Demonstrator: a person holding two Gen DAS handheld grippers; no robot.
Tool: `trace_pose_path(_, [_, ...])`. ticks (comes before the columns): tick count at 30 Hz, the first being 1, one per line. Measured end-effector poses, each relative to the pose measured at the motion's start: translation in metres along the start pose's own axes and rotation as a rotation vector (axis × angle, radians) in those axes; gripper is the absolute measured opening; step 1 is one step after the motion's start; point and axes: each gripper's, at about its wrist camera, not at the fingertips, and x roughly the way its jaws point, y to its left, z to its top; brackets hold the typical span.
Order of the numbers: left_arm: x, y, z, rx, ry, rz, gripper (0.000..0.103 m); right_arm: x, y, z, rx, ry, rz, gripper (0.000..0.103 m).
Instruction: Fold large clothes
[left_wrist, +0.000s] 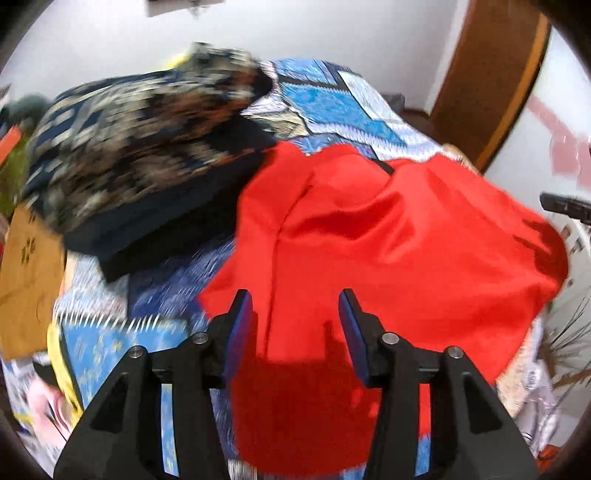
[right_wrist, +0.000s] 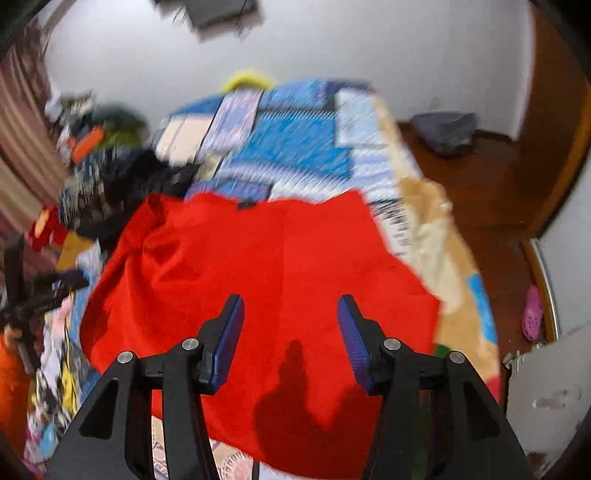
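A large red garment (left_wrist: 369, 236) lies spread and wrinkled on a bed with a blue patchwork cover (left_wrist: 332, 99). It also shows in the right wrist view (right_wrist: 266, 266). My left gripper (left_wrist: 295, 299) is open and empty, hovering above the garment's near left part. My right gripper (right_wrist: 290, 302) is open and empty, hovering above the garment's near middle. The other gripper's black tip (left_wrist: 561, 205) shows at the right edge of the left wrist view. Both views are motion-blurred.
A pile of dark patterned folded clothes (left_wrist: 140, 147) sits on the bed left of the red garment. More clutter (right_wrist: 92, 147) lies at the bed's far left. A wooden floor (right_wrist: 480, 192) with a grey bundle (right_wrist: 447, 133) and a pink shoe (right_wrist: 532, 314) lies to the right.
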Motion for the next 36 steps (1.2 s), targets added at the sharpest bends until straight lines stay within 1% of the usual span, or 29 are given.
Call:
trace_pose_path(1, [0.01,-0.004,0.004,0.021,0.006,0.021,0.05,0.014,0.006,0.003,-0.027,0.029,0.003,0.049])
trace_pose_path(3, [0.038,-0.011,0.014,0.081,0.031,0.103,0.05,0.04,0.014,0.004,-0.066,0.084,-0.005,0.049])
trace_pose_path(4, [0.057,-0.01,0.018,0.103,0.051,0.165,0.05,0.049,0.015,0.004,-0.07,0.104,-0.008,0.049])
trace_pose_path(6, [0.077,-0.001,0.019,0.098,0.078,0.233,0.05,0.064,0.013,0.001,-0.068,0.142,-0.011,0.049])
trace_pose_path(7, [0.086,0.01,0.02,0.071,0.091,0.263,0.05,0.071,0.01,-0.002,-0.062,0.163,-0.014,0.049])
trace_pose_path(8, [0.091,0.026,0.021,0.023,0.097,0.285,0.05,0.074,0.006,-0.003,-0.056,0.178,-0.021,0.049])
trace_pose_path(9, [0.091,0.041,0.022,-0.032,0.09,0.29,0.05,0.076,0.0,-0.007,-0.047,0.187,-0.039,0.049])
trace_pose_path(10, [0.086,0.065,0.021,-0.127,0.076,0.286,0.05,0.076,-0.004,-0.009,-0.044,0.182,-0.051,0.049])
trace_pose_path(12, [0.075,0.099,0.015,-0.262,0.052,0.254,0.05,0.069,-0.012,-0.012,-0.04,0.16,-0.08,0.049])
trace_pose_path(13, [0.069,0.112,0.011,-0.304,0.047,0.255,0.05,0.064,-0.016,-0.014,-0.034,0.149,-0.101,0.049])
trace_pose_path(15, [0.056,0.126,0.003,-0.338,0.041,0.268,0.05,0.056,-0.021,-0.017,-0.025,0.131,-0.136,0.049])
trace_pose_path(16, [0.048,0.13,-0.002,-0.344,0.039,0.329,0.05,0.051,-0.022,-0.018,-0.019,0.118,-0.156,0.049])
trace_pose_path(17, [0.041,0.133,-0.006,-0.349,0.037,0.367,0.05,0.047,-0.022,-0.018,-0.015,0.109,-0.166,0.049])
trace_pose_path(18, [0.032,0.136,-0.011,-0.359,0.031,0.371,0.05,0.042,-0.021,-0.019,-0.008,0.098,-0.169,0.049])
trace_pose_path(19, [0.023,0.139,-0.015,-0.376,0.026,0.349,0.05,0.038,-0.02,-0.019,-0.002,0.089,-0.163,0.049])
trace_pose_path(20, [0.011,0.141,-0.022,-0.402,0.016,0.309,0.05,0.032,-0.016,-0.02,0.005,0.075,-0.148,0.049])
trace_pose_path(23, [-0.018,0.133,-0.035,-0.429,-0.008,0.202,0.051,0.019,-0.006,-0.022,0.004,0.036,-0.116,0.049])
trace_pose_path(24, [-0.028,0.126,-0.04,-0.434,-0.015,0.166,0.052,0.016,0.0,-0.022,-0.002,0.022,-0.111,0.049])
trace_pose_path(25, [-0.031,0.12,-0.04,-0.439,-0.019,0.145,0.053,0.014,0.008,-0.021,-0.01,0.006,-0.108,0.049])
trace_pose_path(27, [-0.045,0.106,-0.049,-0.462,-0.03,0.082,0.06,0.011,0.021,-0.021,-0.024,-0.019,-0.098,0.049])
trace_pose_path(28, [-0.05,0.103,-0.052,-0.47,-0.031,0.061,0.061,0.011,0.028,-0.021,-0.031,-0.028,-0.091,0.049])
trace_pose_path(30, [-0.053,0.091,-0.062,-0.508,-0.015,-0.007,0.062,0.011,0.042,-0.021,-0.046,-0.035,-0.075,0.049])
trace_pose_path(31, [-0.054,0.078,-0.066,-0.521,-0.008,-0.026,0.062,0.012,0.049,-0.022,-0.055,-0.034,-0.064,0.049])
trace_pose_path(34, [-0.047,0.065,-0.077,-0.591,0.05,-0.106,0.062,0.014,0.069,-0.025,-0.087,-0.028,-0.026,0.05])
trace_pose_path(36, [-0.039,0.06,-0.082,-0.625,0.083,-0.158,0.062,0.016,0.076,-0.027,-0.103,-0.031,-0.01,0.053])
